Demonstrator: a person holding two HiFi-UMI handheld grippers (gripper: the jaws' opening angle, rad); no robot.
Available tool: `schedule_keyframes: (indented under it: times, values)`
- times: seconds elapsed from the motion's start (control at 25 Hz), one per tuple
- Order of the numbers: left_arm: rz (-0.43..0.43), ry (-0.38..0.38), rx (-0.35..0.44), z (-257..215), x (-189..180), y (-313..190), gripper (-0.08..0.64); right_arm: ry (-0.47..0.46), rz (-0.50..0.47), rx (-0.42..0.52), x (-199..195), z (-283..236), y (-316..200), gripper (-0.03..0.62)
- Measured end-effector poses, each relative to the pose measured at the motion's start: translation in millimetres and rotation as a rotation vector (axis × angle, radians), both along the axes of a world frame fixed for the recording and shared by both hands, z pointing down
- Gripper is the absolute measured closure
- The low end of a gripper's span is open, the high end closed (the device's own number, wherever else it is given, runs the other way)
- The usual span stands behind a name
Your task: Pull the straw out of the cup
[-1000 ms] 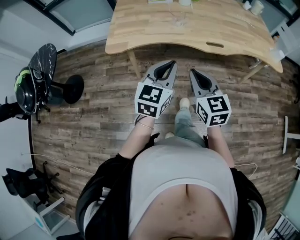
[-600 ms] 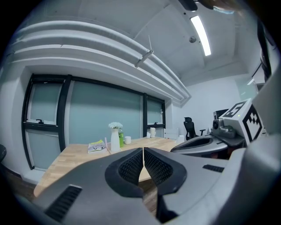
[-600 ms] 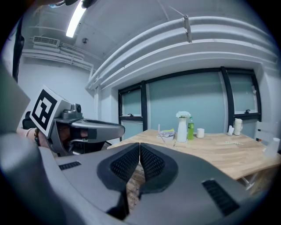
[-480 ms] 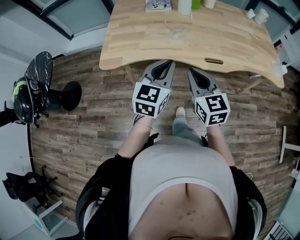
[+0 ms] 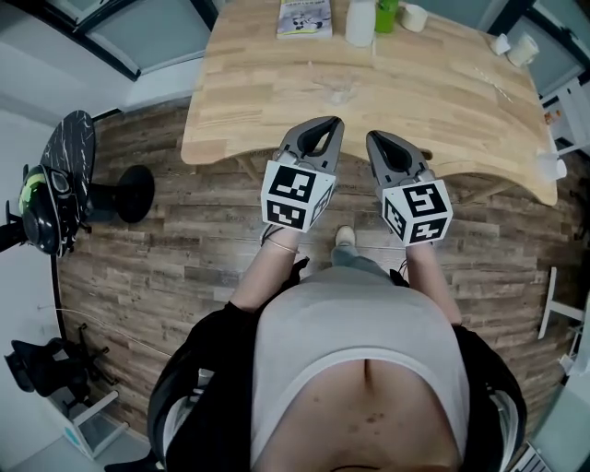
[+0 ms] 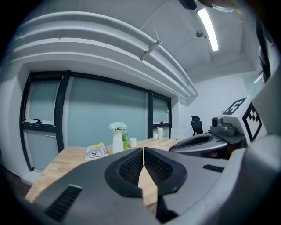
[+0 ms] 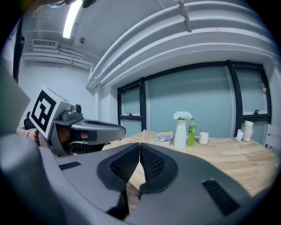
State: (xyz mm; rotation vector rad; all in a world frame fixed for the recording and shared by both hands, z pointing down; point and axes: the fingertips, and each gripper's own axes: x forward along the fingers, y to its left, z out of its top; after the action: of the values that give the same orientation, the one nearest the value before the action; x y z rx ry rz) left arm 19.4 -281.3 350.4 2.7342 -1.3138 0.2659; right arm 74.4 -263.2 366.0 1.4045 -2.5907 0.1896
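Observation:
On the wooden table (image 5: 267,101) a faint clear cup (image 5: 343,92) stands a little ahead of both grippers. In the right gripper view a thin pale straw (image 7: 143,134) sticks up just beyond the jaw tips. My left gripper (image 5: 334,121) and right gripper (image 5: 371,137) are held side by side at the table's near edge, pointing at it. Both are shut with nothing between the pads, as the left gripper (image 6: 143,149) and right gripper (image 7: 140,144) show in their own views. A second thin straw (image 7: 243,152) lies flat on the table to the right.
At the table's far side are a booklet (image 5: 304,18), a white vase with flowers (image 5: 359,20), a green bottle (image 5: 387,13) and a white cup (image 5: 414,16). More cups (image 5: 523,48) stand far right. A black chair (image 5: 64,175) stands left on the plank floor.
The table has come nearer in the head view as the person walked toward it. Both grippers, shut throughout, now reach over its near edge instead of the floor.

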Motion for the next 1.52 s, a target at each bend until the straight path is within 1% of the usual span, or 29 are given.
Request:
schedule_keyframes:
  times: [0.2, 0.44, 0.6, 0.76, 0.92, 1.12, 1.24, 1.52]
  values:
    - [-0.022, 0.013, 0.004, -3.1, 5.7, -30.1, 0.548, 0.002, -0.024, 0.003, 5.3, -1.4, -31.5, 0.568]
    - [-0.031, 0.012, -0.005, -0.7, 16.9, -59.3, 0.548, 0.017, -0.042, -0.006, 11.6, 1.9, -61.8, 0.567]
    - [-0.048, 0.018, -0.014, 2.6, 16.7, -74.7, 0.548, 0.018, -0.051, -0.012, 14.2, 4.8, -78.0, 0.566]
    - [-0.058, 0.015, -0.026, 4.9, 14.0, -81.9, 0.548, 0.024, -0.051, -0.010, 14.0, 5.7, -86.3, 0.567]
    - [-0.055, 0.012, -0.039, 9.6, 8.4, -85.0, 0.548, 0.015, -0.055, -0.030, 7.9, 10.1, -90.1, 0.567]
    - [-0.044, 0.013, -0.058, 12.2, -0.4, -91.6, 0.548, 0.028, -0.041, -0.039, 2.4, 10.7, -93.4, 0.568]
    - [-0.044, 0.012, -0.056, 10.8, -5.4, -97.1, 0.548, 0.026, -0.030, -0.039, -0.3, 9.7, -98.8, 0.568]
    - [-0.075, 0.000, -0.063, 16.9, -21.8, -105.9, 0.548, 0.028, -0.032, -0.054, -10.8, 15.7, -106.1, 0.567]
